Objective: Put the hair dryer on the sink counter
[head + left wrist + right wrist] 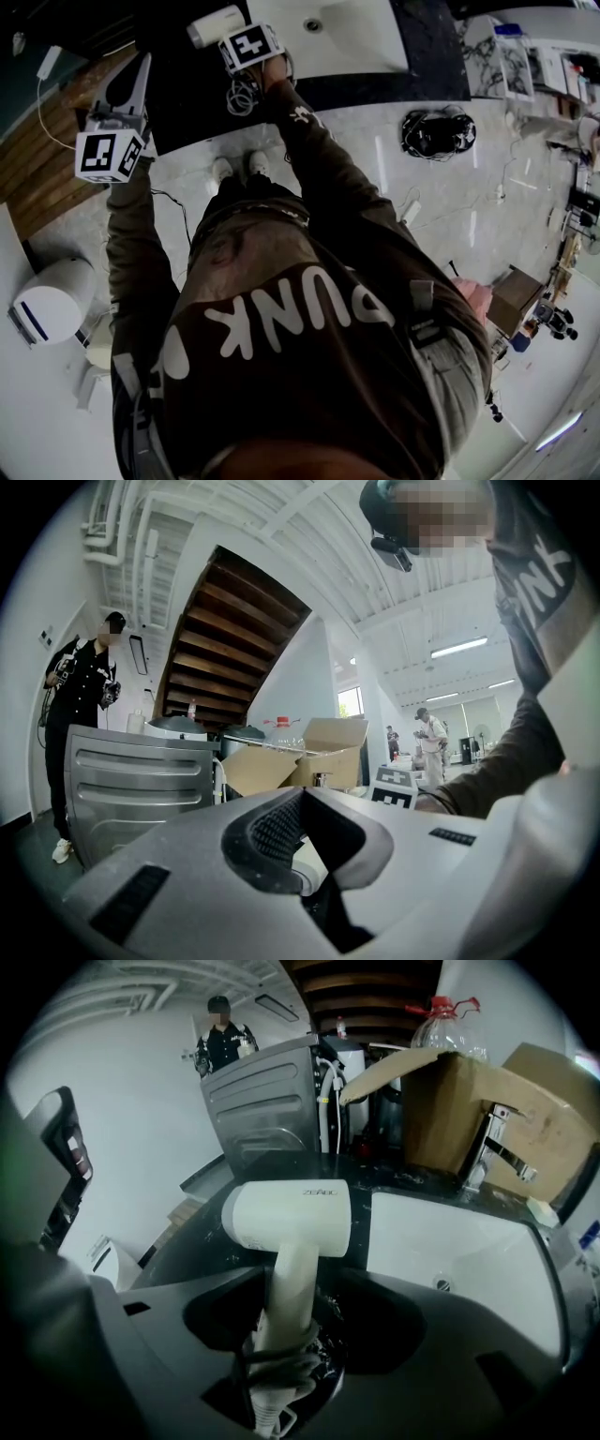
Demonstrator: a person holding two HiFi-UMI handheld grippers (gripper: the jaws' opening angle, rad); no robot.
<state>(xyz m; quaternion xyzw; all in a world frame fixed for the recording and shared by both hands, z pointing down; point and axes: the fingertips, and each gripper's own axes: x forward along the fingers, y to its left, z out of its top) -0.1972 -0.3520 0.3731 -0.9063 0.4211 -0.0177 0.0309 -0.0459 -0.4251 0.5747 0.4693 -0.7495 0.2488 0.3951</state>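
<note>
Lying on the dark, speckled sink counter (202,1227), left of the glossy white basin (450,1241): smooth white plastic hair dryer (291,1215), blunt barrel, round handle, dark cord (277,1358) looped around the near end. Right gripper (305,1283) spread wide around the handle, not clamping. Left gripper (300,794) pinched together, empty

the hair dryer (291,1215) is cream-white, with a stubby barrel and a straight handle, and its dark cord (277,1358) is bunched round the handle's end. it lies on the dark, speckled sink counter (197,1237), just left of the white basin (450,1241), handle towards the counter's front edge.
</note>
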